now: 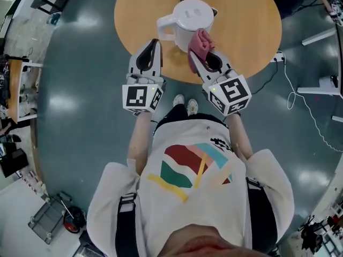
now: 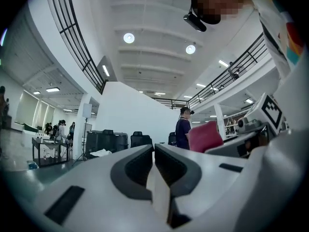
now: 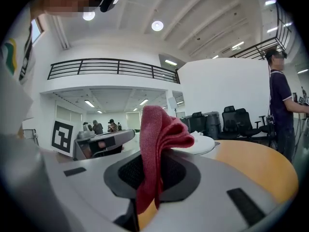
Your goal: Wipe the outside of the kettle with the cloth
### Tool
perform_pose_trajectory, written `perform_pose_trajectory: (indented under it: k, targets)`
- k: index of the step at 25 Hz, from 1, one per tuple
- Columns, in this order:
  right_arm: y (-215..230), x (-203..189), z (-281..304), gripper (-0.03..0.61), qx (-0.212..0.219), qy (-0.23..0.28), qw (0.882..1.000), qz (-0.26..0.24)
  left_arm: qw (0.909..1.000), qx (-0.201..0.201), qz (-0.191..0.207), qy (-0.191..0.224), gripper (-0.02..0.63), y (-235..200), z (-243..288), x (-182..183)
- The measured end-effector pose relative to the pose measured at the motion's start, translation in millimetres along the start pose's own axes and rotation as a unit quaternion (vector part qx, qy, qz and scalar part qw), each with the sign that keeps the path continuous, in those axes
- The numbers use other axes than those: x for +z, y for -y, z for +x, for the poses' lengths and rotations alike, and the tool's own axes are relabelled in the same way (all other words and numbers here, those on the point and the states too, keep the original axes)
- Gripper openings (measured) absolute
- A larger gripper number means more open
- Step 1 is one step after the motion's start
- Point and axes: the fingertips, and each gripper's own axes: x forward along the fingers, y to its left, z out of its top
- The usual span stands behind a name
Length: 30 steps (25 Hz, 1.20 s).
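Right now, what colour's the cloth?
Pinkish red cloth, clearest in the right gripper view.

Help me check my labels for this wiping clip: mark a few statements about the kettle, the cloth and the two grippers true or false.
1. The right gripper is shut on the red cloth. True.
2. The left gripper has its jaws wide apart. False: its jaws are together, with nothing between them.
3. The white kettle stands upright on the round wooden table with its lid on. True.
4. The red cloth lies spread flat on the round wooden table. False: it hangs bunched from the right gripper, up by the white kettle's side.
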Motion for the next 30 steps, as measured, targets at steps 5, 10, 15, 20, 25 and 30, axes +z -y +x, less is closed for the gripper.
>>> perform_pose_trajectory:
  k: [5, 10, 15, 20, 25, 30]
  targets:
    - [-2, -5, 22, 0.044, -0.003, -0.013, 1.000, 0.003, 0.9996, -0.015, -0.008, -0.021, 0.096, -19, 21, -19]
    - [-21, 1, 56, 0.044, -0.004, -0.023, 1.000, 0.000, 0.9987, -0.030, -0.025, -0.034, 0.138, -51, 29, -22]
    - [-25, -5, 70, 0.044, 0.003, -0.028, 0.999, 0.020, 0.9974, -0.029, -0.054, -0.039, 0.138, -66, 34, -32]
    - [-25, -17, 92, 0.044, -0.011, -0.041, 0.999, -0.018, 0.9944, -0.071, -0.052, -0.058, 0.149, -68, 42, -49]
    - [-28, -19, 112, 0.044, -0.016, -0.057, 0.997, -0.043, 0.9897, -0.113, -0.031, -0.082, 0.227, -72, 47, -61]
    - [-25, -31, 124, 0.044, -0.020, -0.088, 0.995, -0.053, 0.9880, -0.116, -0.044, -0.092, 0.227, -86, 51, -70]
